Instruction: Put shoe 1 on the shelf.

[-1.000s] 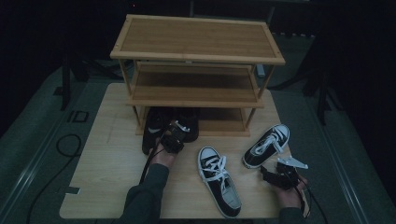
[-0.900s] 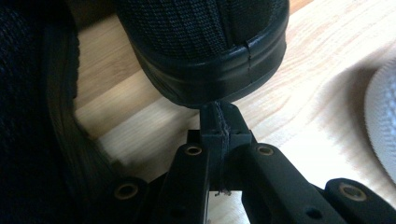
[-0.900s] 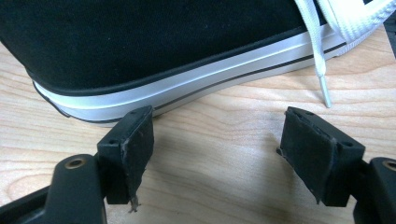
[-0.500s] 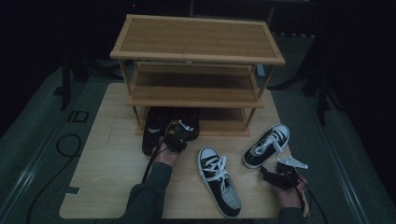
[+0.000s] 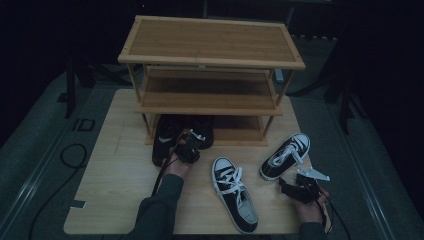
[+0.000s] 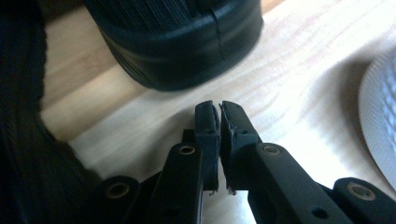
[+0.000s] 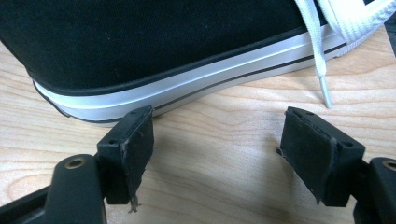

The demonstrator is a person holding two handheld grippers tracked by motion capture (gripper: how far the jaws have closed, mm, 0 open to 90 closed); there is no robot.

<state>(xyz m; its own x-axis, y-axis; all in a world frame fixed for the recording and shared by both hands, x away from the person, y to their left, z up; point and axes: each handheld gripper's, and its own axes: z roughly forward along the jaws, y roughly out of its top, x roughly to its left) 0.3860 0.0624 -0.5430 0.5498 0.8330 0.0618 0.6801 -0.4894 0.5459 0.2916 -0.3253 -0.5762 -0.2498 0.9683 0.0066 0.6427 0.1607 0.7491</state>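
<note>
Two black trainers (image 5: 167,137) stand side by side at the foot of the wooden shoe rack (image 5: 210,45). My left gripper (image 5: 189,145) is just in front of them. In the left gripper view its jaws (image 6: 219,112) have just been opening to a narrow slit with nothing between them, a little short of a black trainer's heel (image 6: 177,42). A black-and-white canvas sneaker (image 5: 234,192) lies mid-table, and its mate (image 5: 285,155) lies to the right. My right gripper (image 5: 292,187) is open near that mate; its wide-set jaws (image 7: 224,135) stop short of the sneaker's white sole (image 7: 163,93).
The rack has a top and two lower shelves, and its legs stand on the light wooden table (image 5: 115,175). A white lace tip (image 7: 322,88) hangs onto the table beside my right gripper. Cables trail from both grippers over the near edge.
</note>
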